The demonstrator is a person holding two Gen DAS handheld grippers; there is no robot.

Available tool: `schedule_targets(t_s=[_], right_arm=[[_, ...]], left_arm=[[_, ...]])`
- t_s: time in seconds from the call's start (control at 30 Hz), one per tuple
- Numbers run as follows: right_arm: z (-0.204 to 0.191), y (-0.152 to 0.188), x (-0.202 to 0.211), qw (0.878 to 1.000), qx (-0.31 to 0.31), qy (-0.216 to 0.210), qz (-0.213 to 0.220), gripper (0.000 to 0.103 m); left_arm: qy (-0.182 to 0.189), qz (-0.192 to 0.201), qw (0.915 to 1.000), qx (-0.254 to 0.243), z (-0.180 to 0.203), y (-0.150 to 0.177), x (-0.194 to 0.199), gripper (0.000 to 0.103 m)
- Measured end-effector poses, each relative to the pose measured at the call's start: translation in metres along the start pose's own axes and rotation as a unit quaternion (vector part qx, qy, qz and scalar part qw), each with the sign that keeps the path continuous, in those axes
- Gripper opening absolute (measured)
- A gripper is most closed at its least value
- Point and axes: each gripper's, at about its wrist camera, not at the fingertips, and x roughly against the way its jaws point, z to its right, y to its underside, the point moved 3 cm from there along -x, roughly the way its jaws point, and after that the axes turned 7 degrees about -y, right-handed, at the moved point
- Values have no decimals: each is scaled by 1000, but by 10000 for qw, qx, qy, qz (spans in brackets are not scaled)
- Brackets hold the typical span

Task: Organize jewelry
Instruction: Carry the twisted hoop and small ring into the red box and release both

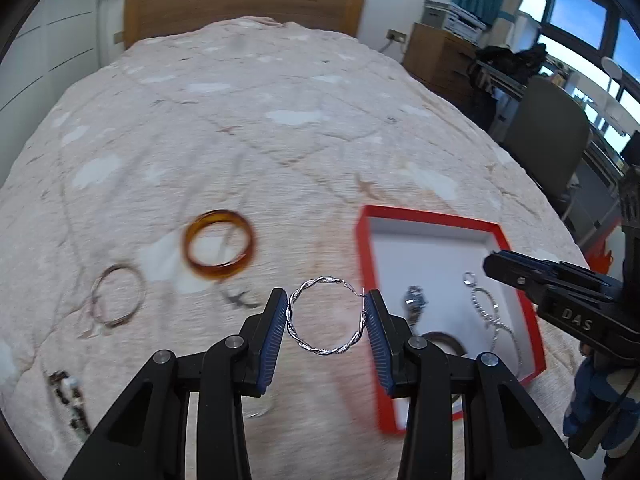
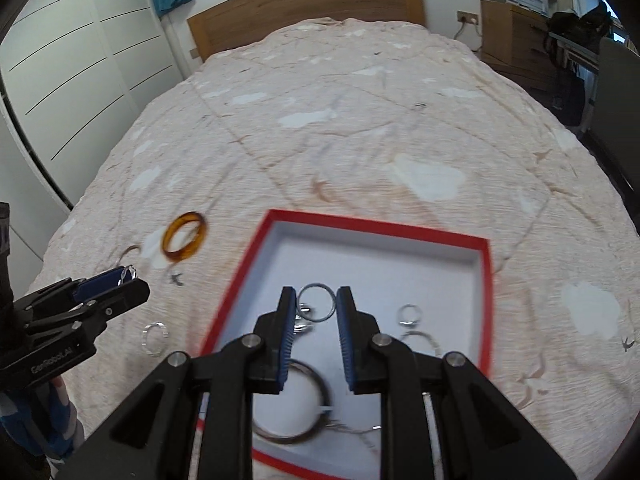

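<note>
My left gripper [image 1: 326, 316] is shut on a twisted silver hoop earring [image 1: 296, 300], held above the bedspread left of the red-rimmed white tray [image 1: 366, 264]. It also shows in the right wrist view [image 2: 128, 274]. My right gripper [image 2: 317, 304] is shut on a grey ring [image 2: 305, 293] above the tray [image 2: 240, 276]; it shows in the left wrist view [image 1: 490, 264]. The tray holds a silver chain earring [image 1: 486, 308], a dark bangle [image 2: 320, 396] and small silver pieces. An amber bangle [image 1: 218, 244] and a thin silver hoop [image 1: 116, 300] lie on the bed.
A dark beaded piece [image 1: 70, 400] lies at the bed's left edge, and a small silver ring [image 2: 154, 338] lies left of the tray. The wooden headboard [image 1: 244, 4] is at the far end, with drawers and a chair [image 1: 548, 136] to the right.
</note>
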Motion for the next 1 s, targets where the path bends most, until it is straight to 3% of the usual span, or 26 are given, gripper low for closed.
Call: schedule_targets(t_s=[0.37, 0.63, 1.0], right_arm=[[67, 3, -34, 9990, -8, 87, -434, 19], [78, 4, -53, 9976, 86, 131, -675, 20], [78, 7, -62, 9951, 304, 346, -870, 21]], left_arm=[[281, -384, 9980, -412, 73, -11, -63, 39], [170, -764, 9959, -449, 81, -9, -91, 39], [34, -765, 9948, -675, 87, -3, -96, 41]])
